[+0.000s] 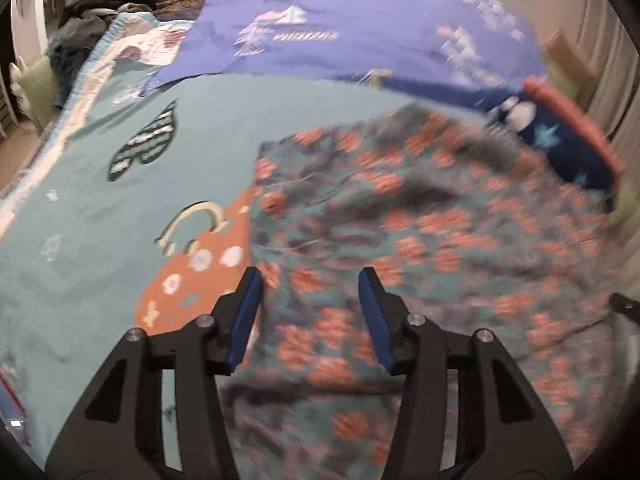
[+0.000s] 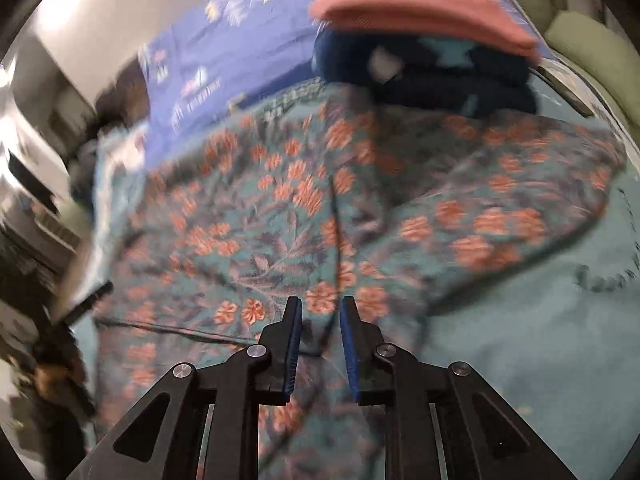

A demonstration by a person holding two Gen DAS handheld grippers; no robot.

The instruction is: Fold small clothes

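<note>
Already, 2 folded pieces, a pink one (image 2: 424, 16) on a dark blue one (image 2: 424, 76), are stacked at the far side of the teal blanket (image 1: 80, 240). The floral garment (image 1: 420, 240) is spread on the blanket, perhaps folded once; the blur hides it. The left gripper (image 1: 311, 312) is held wide apart, the right gripper (image 2: 320, 340) slightly parted; nothing is pinched. Its folding is left.

A right gripper (image 2: 320, 312) hangs, jaws slightly parted, over a floral garment (image 2: 304, 208) on a teal blanket (image 2: 520, 340). Folded clothes (image 2: 424, 52) sit beyond
</note>
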